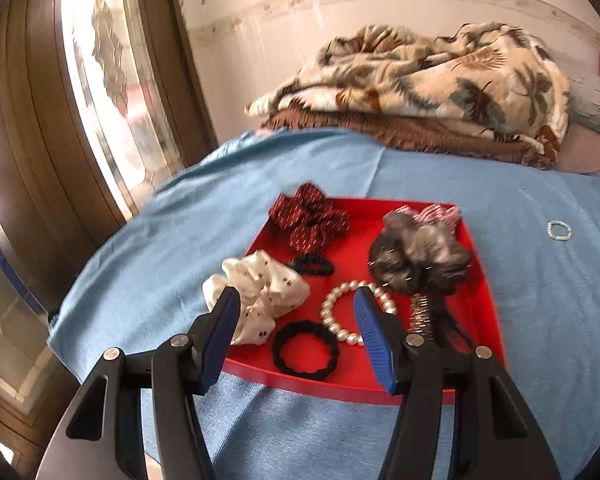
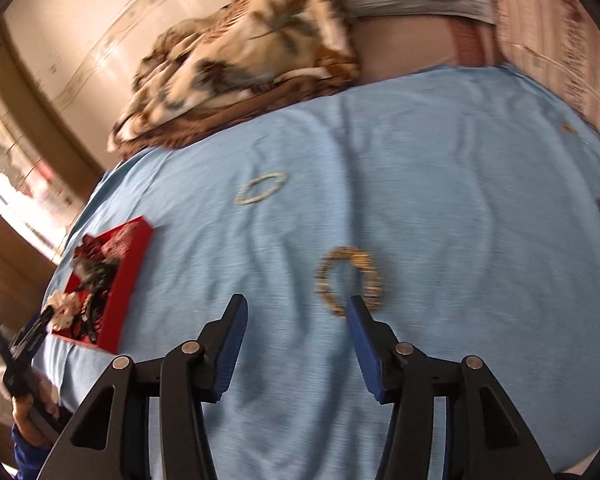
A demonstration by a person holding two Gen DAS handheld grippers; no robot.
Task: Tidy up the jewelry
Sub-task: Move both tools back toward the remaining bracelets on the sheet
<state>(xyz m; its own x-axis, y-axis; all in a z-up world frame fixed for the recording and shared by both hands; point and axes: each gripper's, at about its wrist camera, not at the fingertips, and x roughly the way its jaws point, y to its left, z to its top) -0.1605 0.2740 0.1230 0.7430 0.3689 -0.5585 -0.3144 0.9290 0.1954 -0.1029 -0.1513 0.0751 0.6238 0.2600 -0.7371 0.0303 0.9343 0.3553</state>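
Note:
A red tray (image 1: pixel 486 312) lies on the blue sheet and holds a white scrunchie (image 1: pixel 268 292), a dark red scrunchie (image 1: pixel 308 220), a grey scrunchie (image 1: pixel 420 258), a black hair tie (image 1: pixel 305 350), a large pearl bracelet (image 1: pixel 336 316) and a hair clip (image 1: pixel 422 314). My left gripper (image 1: pixel 296 300) is open and empty above the tray's front. My right gripper (image 2: pixel 296 306) is open and empty over the sheet, just short of a gold bead bracelet (image 2: pixel 350 278). A small white bead bracelet (image 2: pixel 260 188) lies farther off; it also shows in the left wrist view (image 1: pixel 559 231). The tray (image 2: pixel 134 276) is at the left in the right wrist view.
A folded leaf-print blanket (image 1: pixel 432 80) lies at the far end of the bed against the wall. A window with a wooden frame (image 1: pixel 108 92) is at the left. The left gripper (image 2: pixel 24 344) and the hand holding it show at the left edge of the right wrist view.

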